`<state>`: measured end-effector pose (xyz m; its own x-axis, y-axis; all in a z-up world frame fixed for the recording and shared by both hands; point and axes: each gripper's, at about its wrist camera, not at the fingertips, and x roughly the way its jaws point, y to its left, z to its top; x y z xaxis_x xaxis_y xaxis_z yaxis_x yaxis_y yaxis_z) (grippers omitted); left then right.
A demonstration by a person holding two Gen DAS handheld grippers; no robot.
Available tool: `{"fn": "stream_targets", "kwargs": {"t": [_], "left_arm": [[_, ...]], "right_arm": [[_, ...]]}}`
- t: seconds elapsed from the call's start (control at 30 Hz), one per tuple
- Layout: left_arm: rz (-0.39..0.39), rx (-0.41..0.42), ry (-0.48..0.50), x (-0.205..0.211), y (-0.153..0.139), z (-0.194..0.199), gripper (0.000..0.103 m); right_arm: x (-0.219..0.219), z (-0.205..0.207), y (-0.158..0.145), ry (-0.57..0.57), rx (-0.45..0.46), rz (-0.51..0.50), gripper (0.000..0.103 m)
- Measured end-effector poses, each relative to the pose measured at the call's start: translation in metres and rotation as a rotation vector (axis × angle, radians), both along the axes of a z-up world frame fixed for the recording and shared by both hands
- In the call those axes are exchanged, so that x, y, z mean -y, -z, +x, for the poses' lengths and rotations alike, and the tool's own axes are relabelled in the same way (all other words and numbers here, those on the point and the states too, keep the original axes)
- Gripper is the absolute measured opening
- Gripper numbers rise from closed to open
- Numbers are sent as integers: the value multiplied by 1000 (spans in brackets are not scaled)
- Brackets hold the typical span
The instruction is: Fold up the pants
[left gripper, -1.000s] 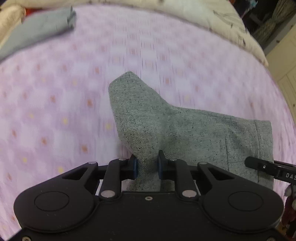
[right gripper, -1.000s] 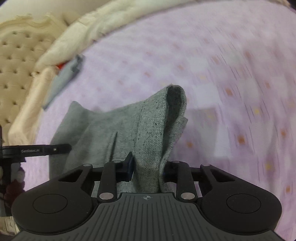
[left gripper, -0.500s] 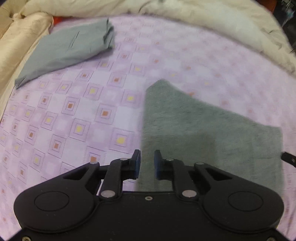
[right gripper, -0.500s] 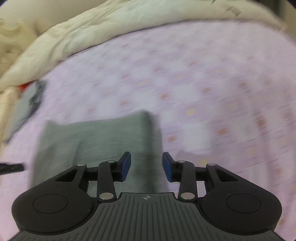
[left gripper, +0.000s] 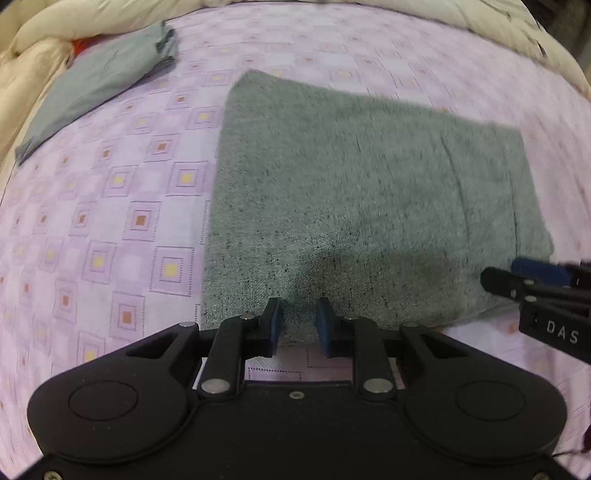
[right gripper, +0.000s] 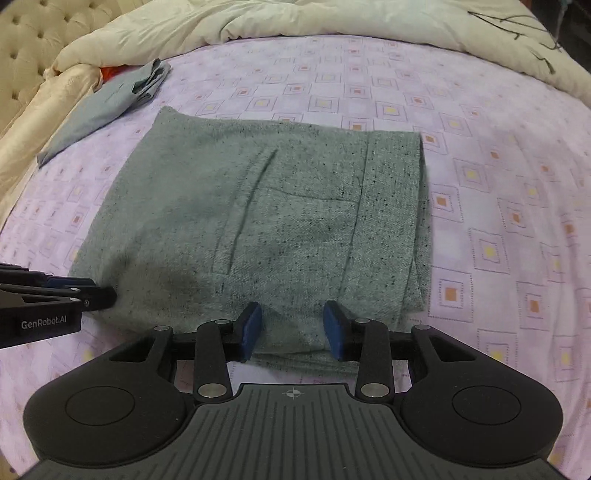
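The grey speckled pants [right gripper: 280, 221] lie folded flat as a rectangle on the purple patterned bedsheet [right gripper: 498, 184]; they also show in the left wrist view [left gripper: 362, 192]. My left gripper [left gripper: 299, 325] is open and empty, its tips over the near left edge of the pants. My right gripper [right gripper: 291, 325] is open and empty over the near right edge. Each gripper shows at the side of the other's view: the right one in the left wrist view [left gripper: 535, 280], the left one in the right wrist view [right gripper: 74, 291].
A second folded grey garment [left gripper: 99, 77] lies at the far left of the bed, also in the right wrist view [right gripper: 107, 107]. A cream duvet [right gripper: 332, 18] is bunched along the far side. A tufted headboard [right gripper: 29, 40] stands at the left.
Both grippers held raised folds of the pants a second ago. They have let go and opened, and the pants now lie flat in a folded rectangle.
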<state>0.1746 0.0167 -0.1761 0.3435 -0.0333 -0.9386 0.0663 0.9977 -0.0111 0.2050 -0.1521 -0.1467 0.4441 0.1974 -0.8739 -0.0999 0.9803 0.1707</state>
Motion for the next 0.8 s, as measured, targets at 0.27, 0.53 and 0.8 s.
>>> {"fn": "stream_targets", "kwargs": {"t": [0.27,0.53,0.8], "left_arm": [[23,68,-97,-2,-65,-14,31],[34,130,-76,11,-113,-53,31],[20,153,-56,18,-127,-80,31]], "right_arm": [[11,-21,-73,67,132,15,36],[4,-52,-116,62,195,-37,36],[0,-78,-136,65,238,-31,36]]}}
